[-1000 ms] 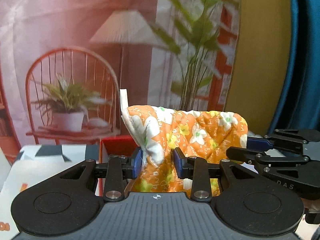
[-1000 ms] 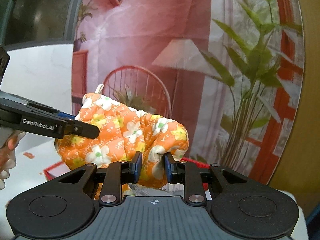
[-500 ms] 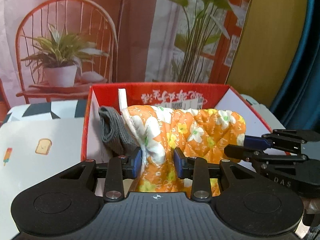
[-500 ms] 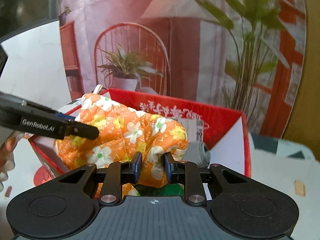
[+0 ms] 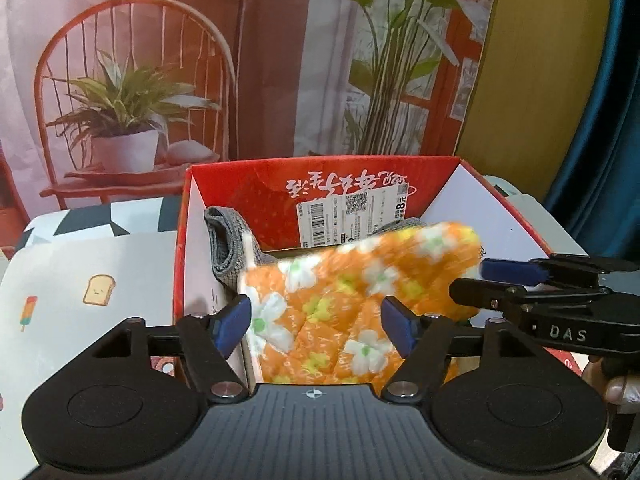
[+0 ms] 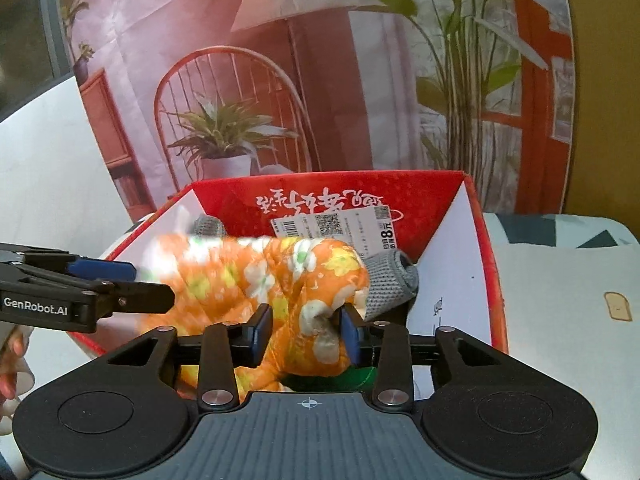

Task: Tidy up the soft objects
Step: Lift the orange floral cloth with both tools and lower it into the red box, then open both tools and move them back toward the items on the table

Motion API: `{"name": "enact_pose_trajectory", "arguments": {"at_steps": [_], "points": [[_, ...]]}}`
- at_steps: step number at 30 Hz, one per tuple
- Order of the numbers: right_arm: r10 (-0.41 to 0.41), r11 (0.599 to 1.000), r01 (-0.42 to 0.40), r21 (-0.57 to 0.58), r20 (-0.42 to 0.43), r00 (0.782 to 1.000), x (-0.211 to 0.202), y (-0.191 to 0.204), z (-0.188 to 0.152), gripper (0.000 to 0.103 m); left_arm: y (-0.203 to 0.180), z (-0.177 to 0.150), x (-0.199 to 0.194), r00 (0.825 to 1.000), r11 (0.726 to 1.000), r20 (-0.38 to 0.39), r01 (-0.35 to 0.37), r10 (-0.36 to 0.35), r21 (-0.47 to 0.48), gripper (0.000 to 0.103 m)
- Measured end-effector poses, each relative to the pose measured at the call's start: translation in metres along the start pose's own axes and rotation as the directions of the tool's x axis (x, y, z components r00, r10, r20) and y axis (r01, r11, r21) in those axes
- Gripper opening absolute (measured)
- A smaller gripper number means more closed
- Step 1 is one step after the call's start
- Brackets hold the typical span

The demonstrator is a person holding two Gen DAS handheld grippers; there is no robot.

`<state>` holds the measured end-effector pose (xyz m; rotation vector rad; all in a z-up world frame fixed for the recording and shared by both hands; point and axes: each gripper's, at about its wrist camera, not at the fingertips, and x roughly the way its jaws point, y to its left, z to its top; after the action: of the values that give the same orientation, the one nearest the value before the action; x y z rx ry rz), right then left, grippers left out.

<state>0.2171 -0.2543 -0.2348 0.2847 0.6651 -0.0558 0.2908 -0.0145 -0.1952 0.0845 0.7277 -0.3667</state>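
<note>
Backdrop: printed scene of a red wire chair (image 5: 132,92), potted plant and lamp fills the upper frame in both views.
Table cover: white sheet (image 5: 80,280) with toast and popsicle prints, at the left of the left wrist view.
Red box (image 5: 320,184): open-topped, centre frame, barcode label (image 5: 352,216) on its far inner wall.
Grey cloth (image 5: 224,244): folded against the box's left inner wall in the left wrist view; at centre right in the right wrist view.
Orange floral mitt (image 5: 340,300): blurred, inside the box opening, centre frame, lying over the grey cloth.
Left gripper (image 5: 316,328): jaws spread wide; blue pads (image 5: 232,324) stand on either side of the mitt, apparently clear of it.
Right gripper (image 6: 306,334): jaws partly spread around a bunched end of the mitt; contact cannot be told.
</note>
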Motion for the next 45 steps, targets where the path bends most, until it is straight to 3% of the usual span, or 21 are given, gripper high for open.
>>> {"name": "enact_pose_trajectory", "arguments": {"at_steps": [2, 4, 19, 29, 37, 45], "points": [[-0.019, 1.000, 0.019, -0.010, 0.014, 1.000, -0.003, 0.002, -0.002, 0.055, -0.001, -0.001, -0.002, 1.000, 1.000, 0.008, -0.011, 0.011, -0.004, 0.077], [-0.037, 0.999, 0.038, -0.030, 0.033, 0.999, -0.007, 0.004, -0.003, 0.057, 0.000, -0.002, -0.005, 1.000, 1.000, 0.016, -0.015, 0.015, -0.010, 0.077], [-0.056, 0.998, 0.060, -0.023, 0.157, 0.986, -0.066, 0.013, -0.024, 0.055, 0.001, -0.030, -0.063, 0.992, 0.993, 0.119, -0.017, 0.031, -0.114, 0.077], [-0.041, 0.998, 0.047, -0.031, 0.192, 0.981, -0.106, 0.021, -0.057, 0.054, -0.002, -0.077, -0.089, 0.995, 0.984, 0.096, -0.001, 0.019, -0.177, 0.074], [-0.039, 0.999, 0.042, -0.025, 0.114, 0.993, -0.116, 0.018, -0.084, 0.054, -0.002, -0.117, -0.087, 1.000, 0.973, 0.019, 0.019, -0.015, -0.232, 0.074], [-0.027, 1.000, 0.027, 0.002, -0.048, 0.998, -0.109, 0.024, -0.131, 0.054, 0.001, -0.147, -0.070, 0.996, 0.967, -0.081, 0.004, -0.025, -0.255, 0.071]]}}
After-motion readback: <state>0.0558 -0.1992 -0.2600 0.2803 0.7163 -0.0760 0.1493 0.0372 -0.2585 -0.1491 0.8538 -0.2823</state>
